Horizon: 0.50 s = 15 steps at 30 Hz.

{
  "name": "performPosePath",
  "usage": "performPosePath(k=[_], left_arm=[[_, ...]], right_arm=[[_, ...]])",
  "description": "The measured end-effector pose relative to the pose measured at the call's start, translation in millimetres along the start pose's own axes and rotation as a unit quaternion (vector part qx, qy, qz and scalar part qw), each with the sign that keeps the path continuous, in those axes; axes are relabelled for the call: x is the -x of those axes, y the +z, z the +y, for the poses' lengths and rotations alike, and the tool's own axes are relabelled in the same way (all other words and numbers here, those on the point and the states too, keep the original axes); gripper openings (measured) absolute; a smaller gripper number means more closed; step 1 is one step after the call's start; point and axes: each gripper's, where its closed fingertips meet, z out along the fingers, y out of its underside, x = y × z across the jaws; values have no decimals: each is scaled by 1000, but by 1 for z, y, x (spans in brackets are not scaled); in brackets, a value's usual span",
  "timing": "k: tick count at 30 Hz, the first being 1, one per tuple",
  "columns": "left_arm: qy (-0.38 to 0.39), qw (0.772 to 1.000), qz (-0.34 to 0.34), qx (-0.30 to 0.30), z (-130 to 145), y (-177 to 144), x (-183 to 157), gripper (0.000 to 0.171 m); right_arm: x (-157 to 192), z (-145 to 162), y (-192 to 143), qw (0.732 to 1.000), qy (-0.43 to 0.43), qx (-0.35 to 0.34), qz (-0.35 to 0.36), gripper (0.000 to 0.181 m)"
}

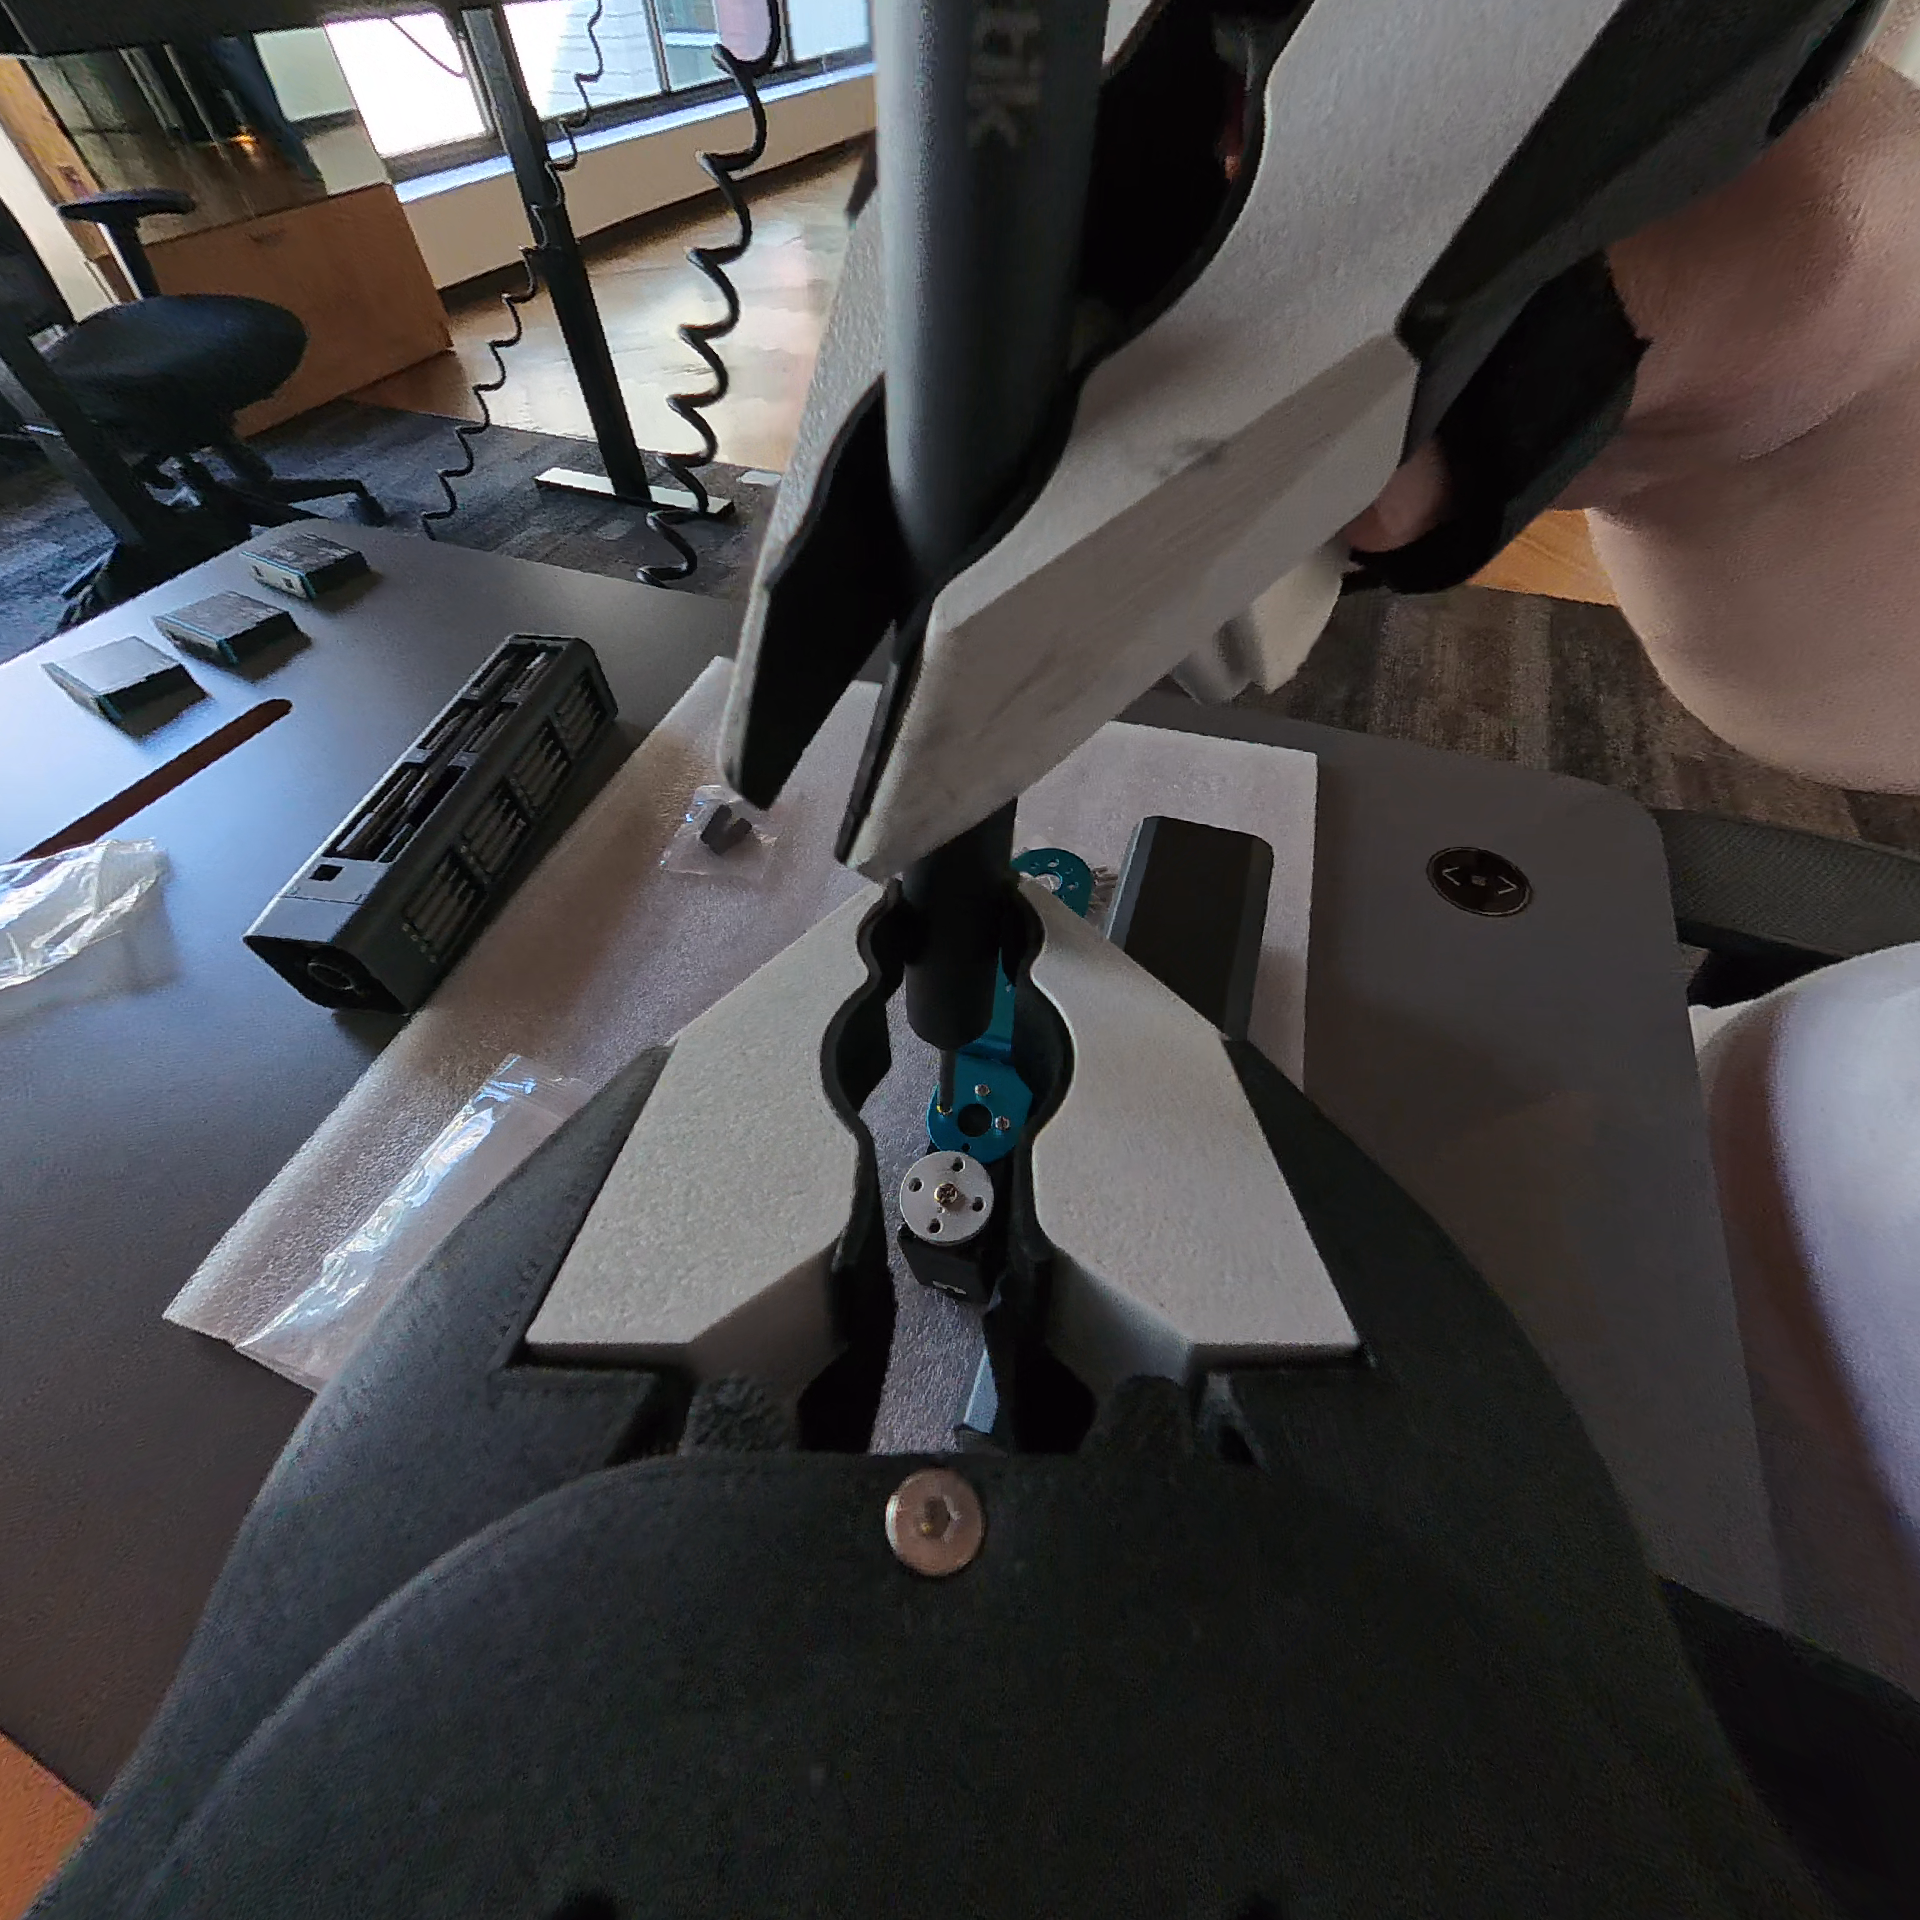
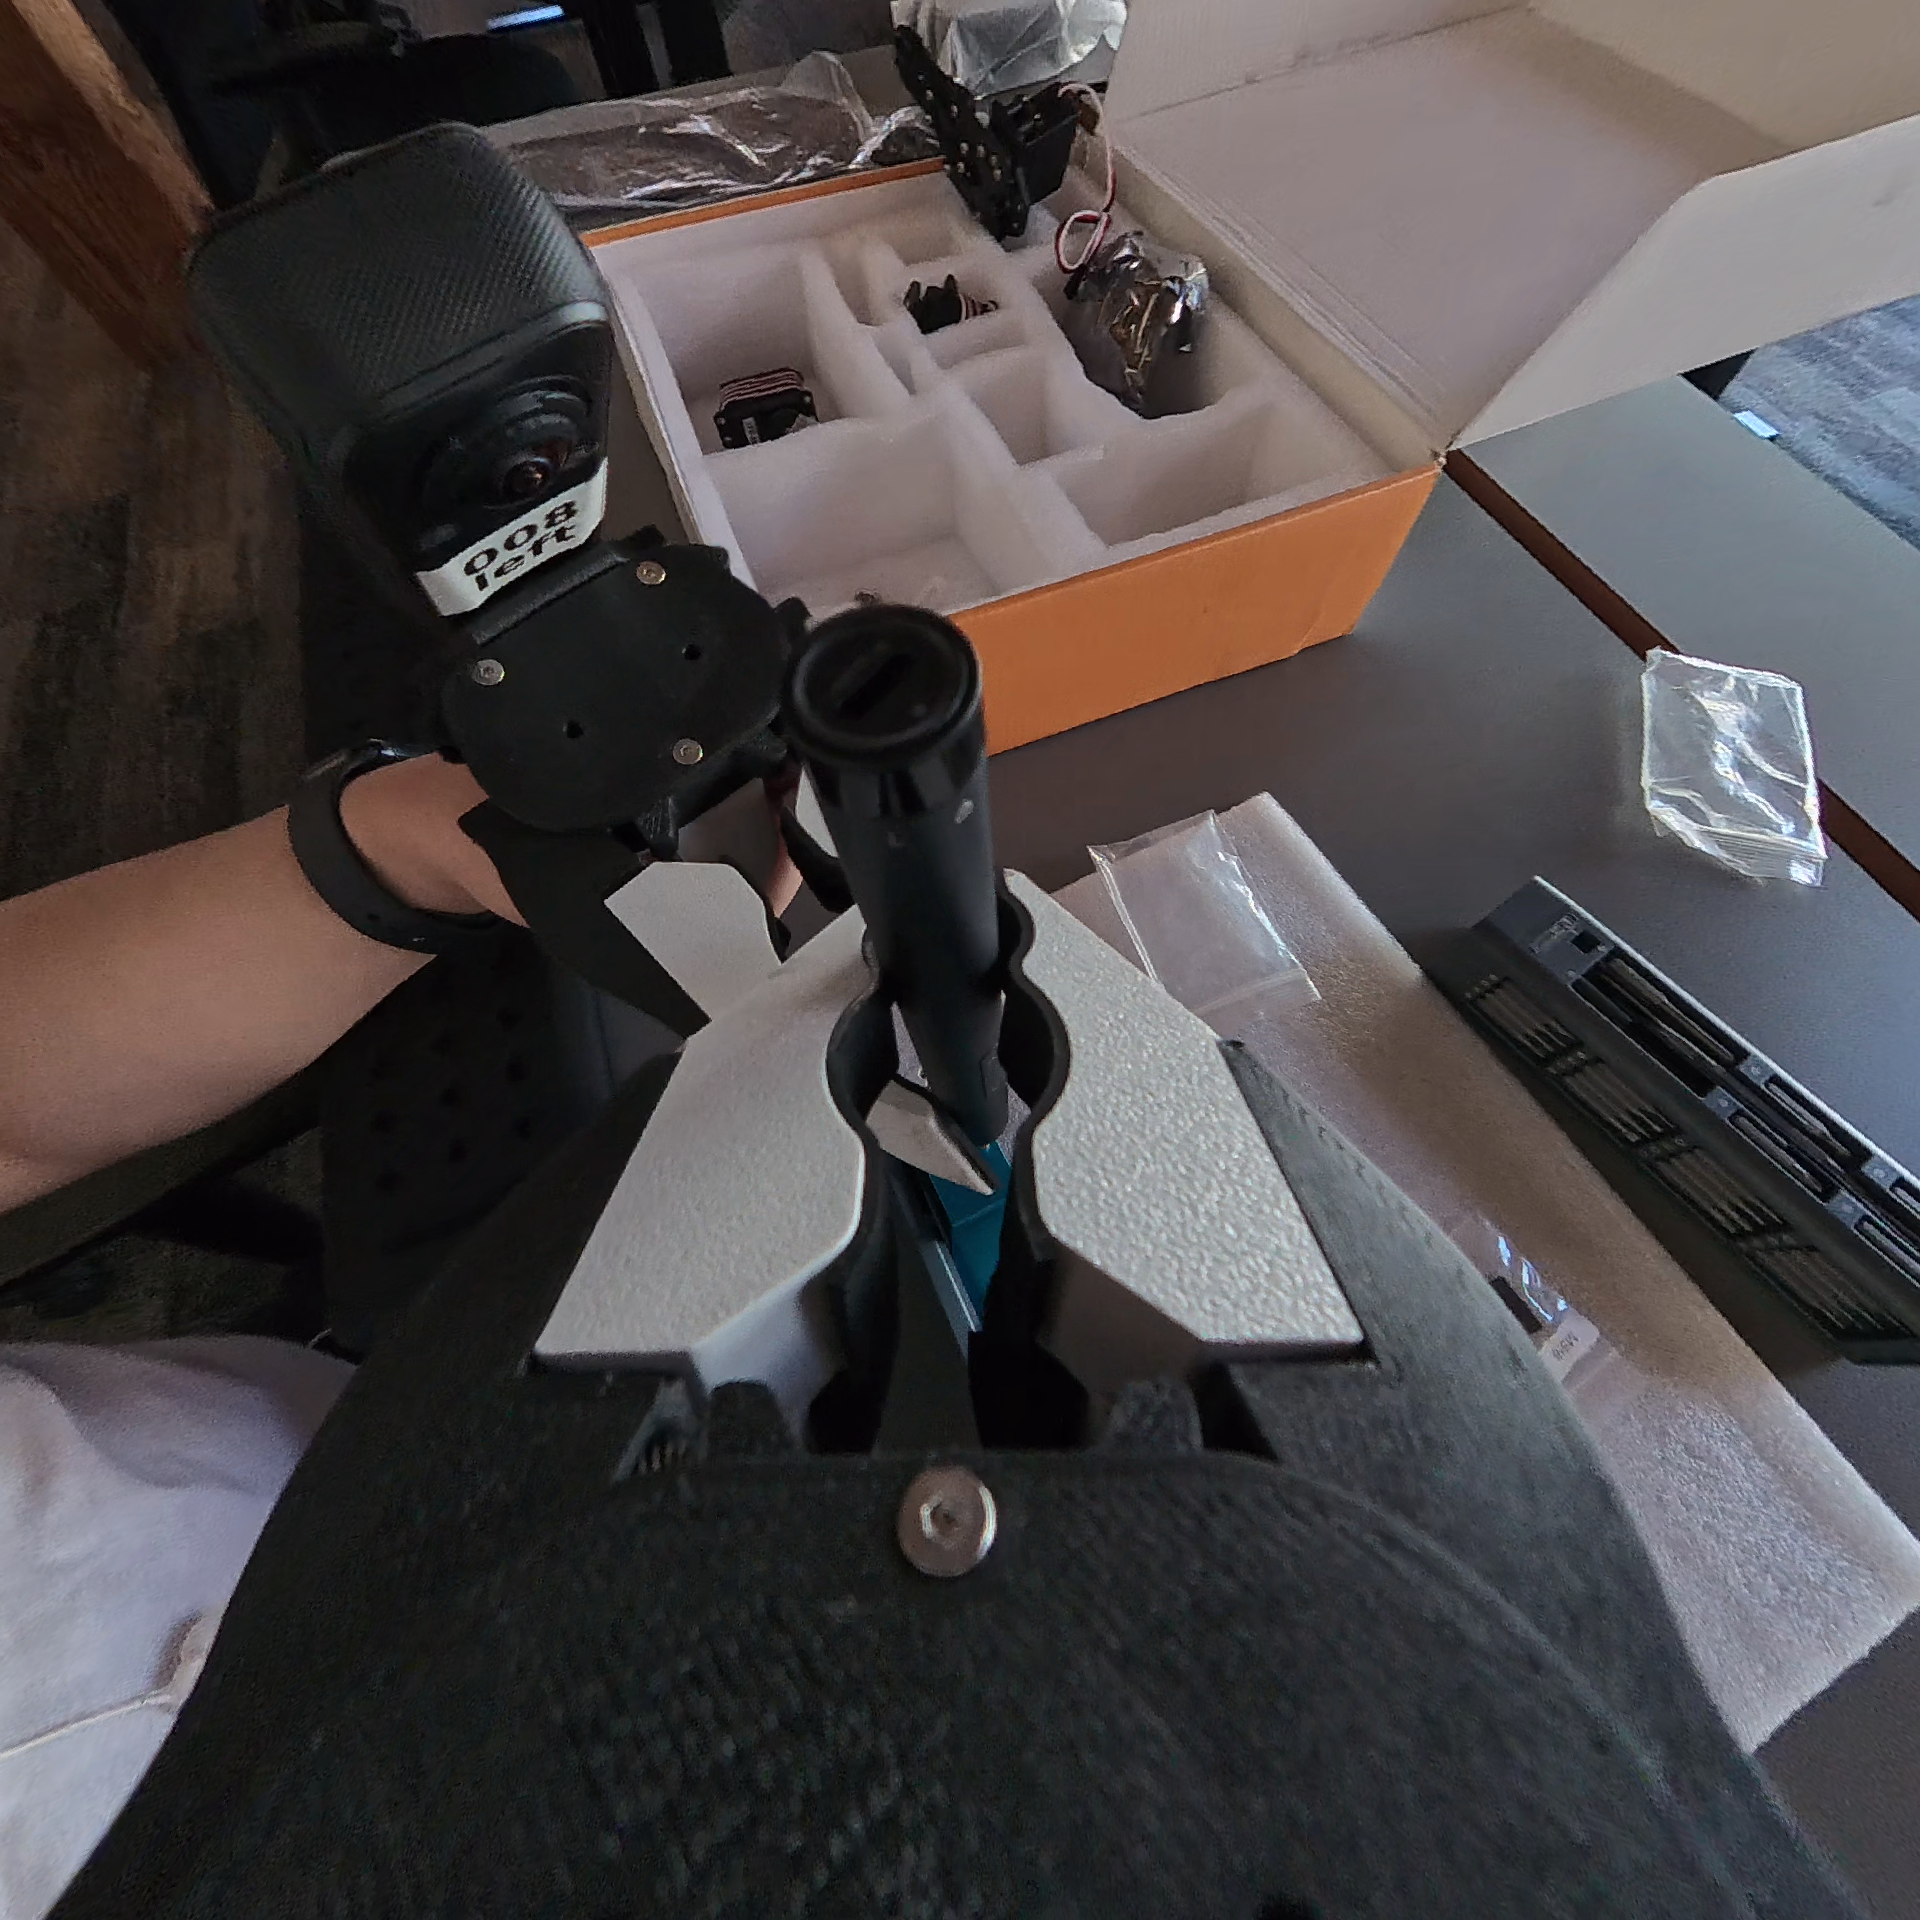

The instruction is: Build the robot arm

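Note:
My left gripper (image 1: 951, 935) is shut on a small black servo (image 1: 951, 1273) with a silver round horn (image 1: 945, 1195) and a blue metal bracket (image 1: 982, 1117), held over a white foam sheet (image 1: 582, 935). My right gripper (image 2: 935, 940) is shut on a black screwdriver (image 2: 914, 852) and comes down from above in the left wrist view (image 1: 821, 800). The screwdriver (image 1: 966, 312) stands nearly upright with its thin tip on the blue bracket. In the right wrist view the bracket (image 2: 961, 1216) shows between my fingers, next to a white fingertip (image 2: 928, 1132) of the left gripper.
A black bit-set case (image 1: 447, 821) lies open on the dark table, also in the right wrist view (image 2: 1683, 1122). An orange box with white foam compartments (image 2: 1195, 592) holds servos and parts. Clear plastic bags (image 2: 1730, 769) and small black boxes (image 1: 223, 629) lie around. Some 6 centimetres of space lies between my two pairs of fingers. The black bit-set case (image 1: 447, 821) sits 20 centimetres or so from the ends of my left fingers. Seen from the right wrist view (image 2: 1629, 1047) as well.

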Motion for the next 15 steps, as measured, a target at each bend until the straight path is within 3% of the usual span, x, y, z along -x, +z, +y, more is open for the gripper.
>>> performPosePath(k=[9, 15], left_arm=[[8, 998, 59, -2, 1, 0, -2, 17], [2, 998, 58, -15, 0, -1, -2, 17]], right_arm=[[-7, -1, 1, 997, 27, -12, 75, 14], [-5, -2, 1, 998, 28, -15, 62, 13]])
